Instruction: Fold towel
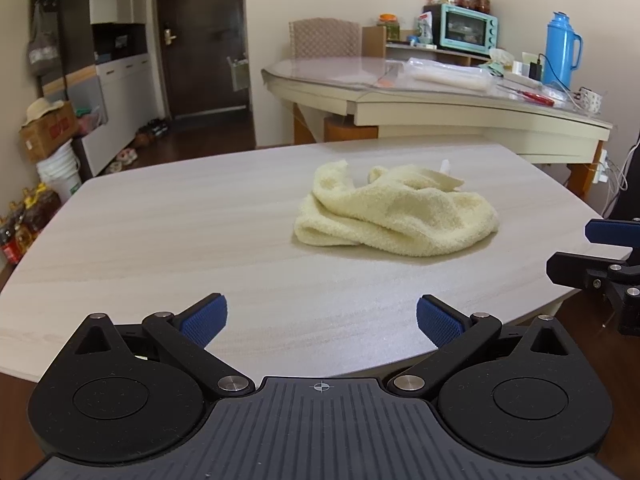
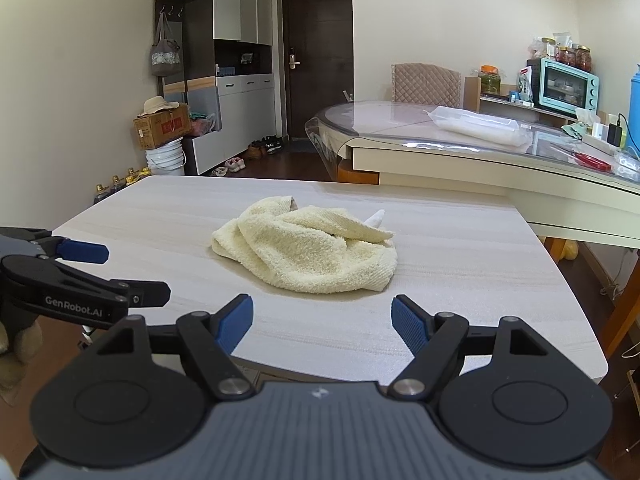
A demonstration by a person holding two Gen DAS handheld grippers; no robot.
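A pale yellow towel (image 1: 396,212) lies crumpled in a heap on the light wood table (image 1: 180,240); it also shows in the right wrist view (image 2: 312,252). A white tag sticks up at its far side. My left gripper (image 1: 322,320) is open and empty, above the table's near edge, short of the towel. My right gripper (image 2: 322,322) is open and empty, also near the front edge, with the towel just ahead. Each gripper shows at the side of the other's view: the right one (image 1: 600,256) and the left one (image 2: 92,272).
A larger glass-topped table (image 1: 440,92) stands behind, holding a teal toaster oven (image 1: 468,28), a blue thermos (image 1: 562,50), red scissors and a plastic bag. A chair, a dark door, cabinets, boxes, a bucket and bottles stand at the left.
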